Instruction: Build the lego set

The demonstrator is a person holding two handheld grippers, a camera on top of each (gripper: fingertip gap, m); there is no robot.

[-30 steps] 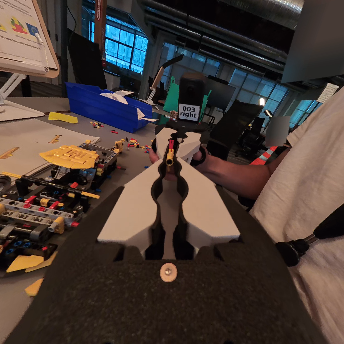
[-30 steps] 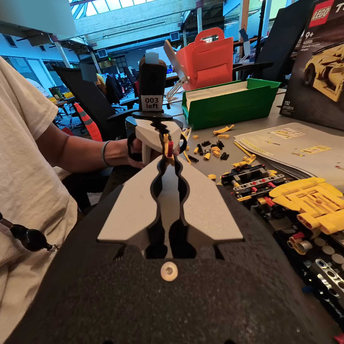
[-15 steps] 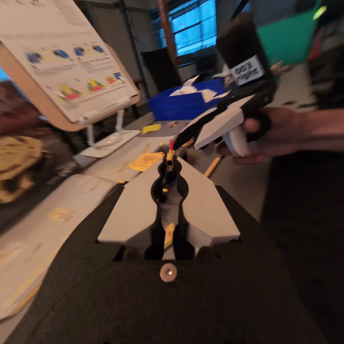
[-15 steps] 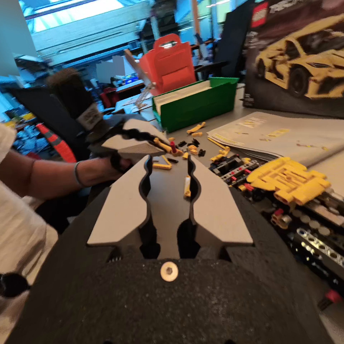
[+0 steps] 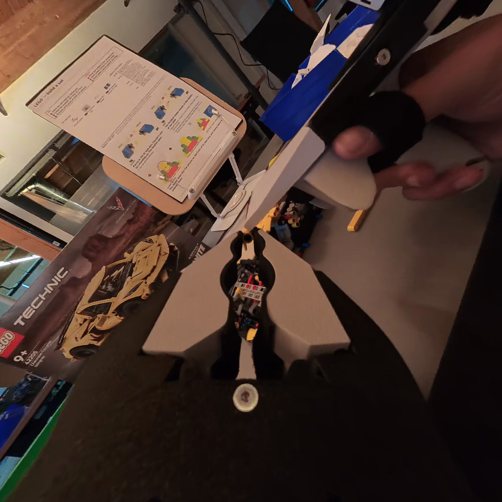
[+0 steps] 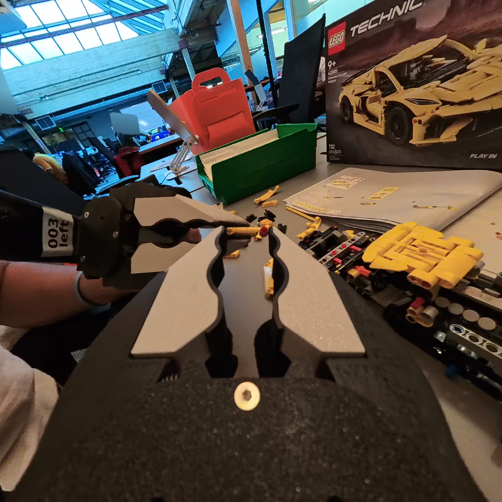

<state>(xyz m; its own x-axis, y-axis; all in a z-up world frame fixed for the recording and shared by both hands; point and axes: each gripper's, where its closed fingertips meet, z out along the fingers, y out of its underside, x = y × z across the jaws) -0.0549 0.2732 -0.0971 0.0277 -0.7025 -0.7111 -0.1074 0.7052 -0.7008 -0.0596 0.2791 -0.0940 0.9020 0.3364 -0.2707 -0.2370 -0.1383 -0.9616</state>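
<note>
Each camera sits just behind its own fingers. The left wrist view, rolled hard sideways, faces the set box (image 5: 89, 293) and instruction stand (image 5: 152, 130). The right wrist view, level, looks across the table (image 6: 244, 285). Both share the box (image 6: 415, 89) and half-built car (image 6: 407, 260).

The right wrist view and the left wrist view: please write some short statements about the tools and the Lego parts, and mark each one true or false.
1. The left tool is shut on a yellow piece with a red pin. True.
2. The right tool grips a black beam. False: its jaws stand apart and hold nothing.
3. The green bin stands beside the set's box. True.
4. The partly built car hangs in the air between both tools. False: it rests on the table.
5. The open instruction booklet lies in front of the box. True.
</note>
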